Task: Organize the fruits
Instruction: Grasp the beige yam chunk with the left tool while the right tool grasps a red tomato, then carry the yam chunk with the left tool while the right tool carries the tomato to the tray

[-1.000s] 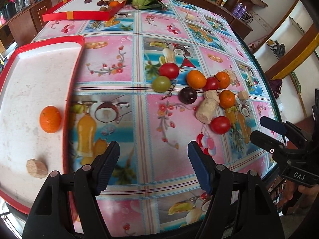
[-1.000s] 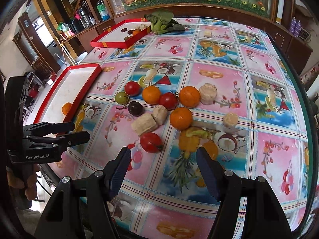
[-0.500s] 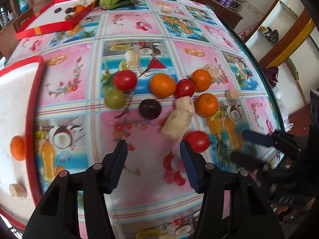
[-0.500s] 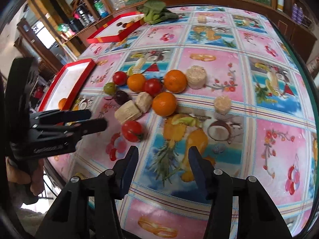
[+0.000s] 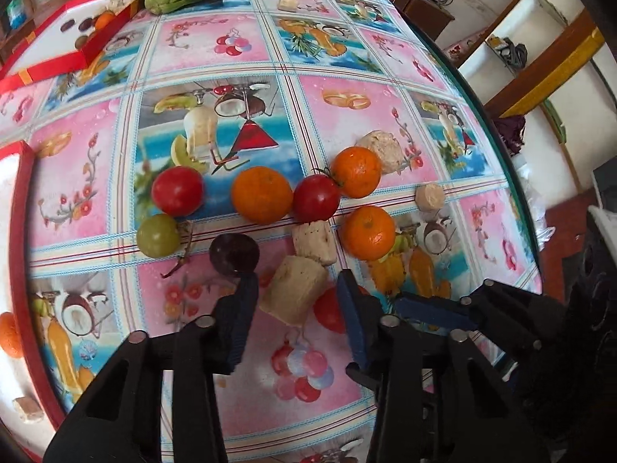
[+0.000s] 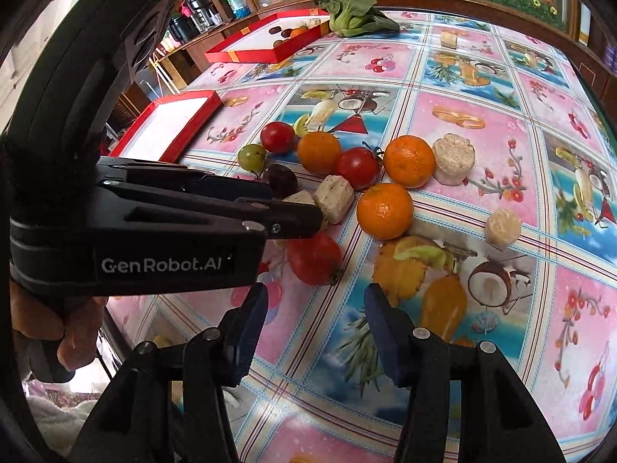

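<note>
A cluster of fruit lies on the patterned table: three oranges [image 5: 261, 194], red tomatoes [image 5: 177, 191], a green grape [image 5: 158, 235], a dark plum [image 5: 234, 253] and beige chunks [image 5: 294, 295]. My left gripper [image 5: 297, 308] is open, its jaws on either side of the large beige chunk, not closed on it. In the right wrist view it [image 6: 297, 208] reaches over the same chunk [image 6: 299, 197]. My right gripper [image 6: 314, 322] is open and empty just short of a red tomato [image 6: 314, 258].
A red-rimmed white tray [image 5: 17, 193] at the left holds an orange [image 5: 9, 333] and a beige piece [image 5: 29, 411]. A second red tray [image 6: 266, 40] with fruit and a leafy green [image 6: 353, 13] stand at the far side. The table edge [image 5: 513, 177] curves on the right.
My left gripper has moved forward and right to the cluster, its jaws now around the large beige chunk. My right gripper has moved closer to the front red tomato. Both stay open.
</note>
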